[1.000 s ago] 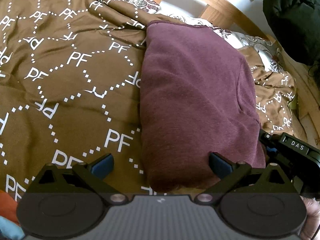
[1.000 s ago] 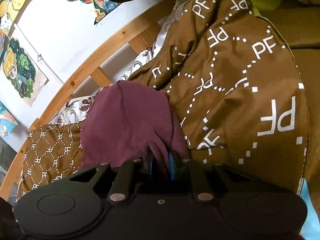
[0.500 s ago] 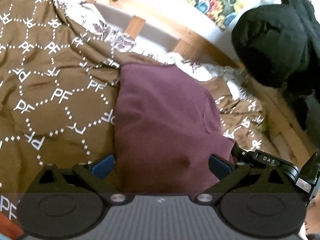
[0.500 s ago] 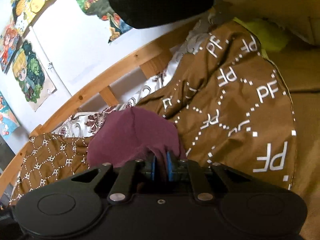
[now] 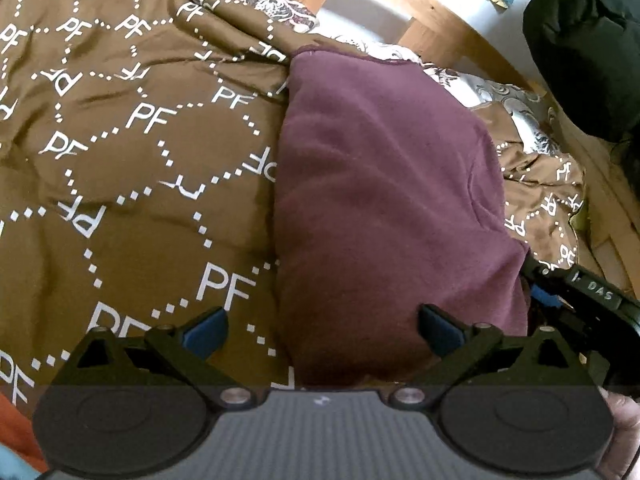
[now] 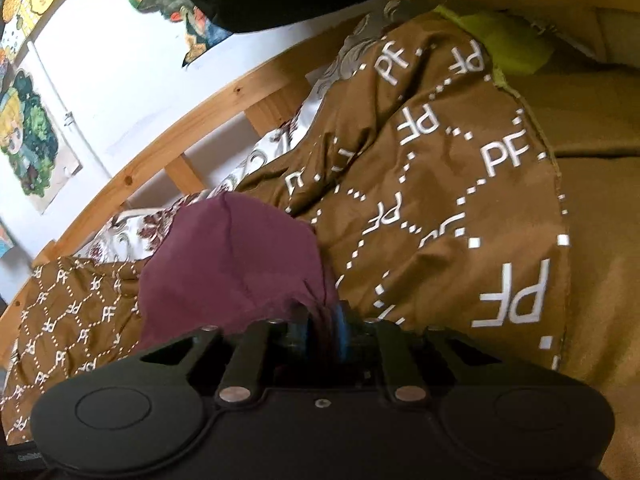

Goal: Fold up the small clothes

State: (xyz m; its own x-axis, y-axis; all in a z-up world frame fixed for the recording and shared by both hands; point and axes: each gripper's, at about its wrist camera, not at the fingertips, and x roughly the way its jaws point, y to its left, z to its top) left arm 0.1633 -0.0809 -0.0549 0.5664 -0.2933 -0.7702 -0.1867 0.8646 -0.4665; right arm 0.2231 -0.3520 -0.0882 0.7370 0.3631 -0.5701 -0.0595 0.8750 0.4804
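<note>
Maroon garment (image 5: 384, 208) folded, fleecy, corner pinched by right tongs (image 6: 322, 330).

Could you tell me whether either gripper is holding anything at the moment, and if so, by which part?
The right gripper is shut on the maroon fleece garment, pinching its near right corner. The left gripper is open, holding nothing.

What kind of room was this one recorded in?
Most likely a bedroom, perhaps a child's. The maroon garment lies on a brown quilt printed with "PF", a wooden bed rail runs along the white wall, and cartoon posters hang above it.
</note>
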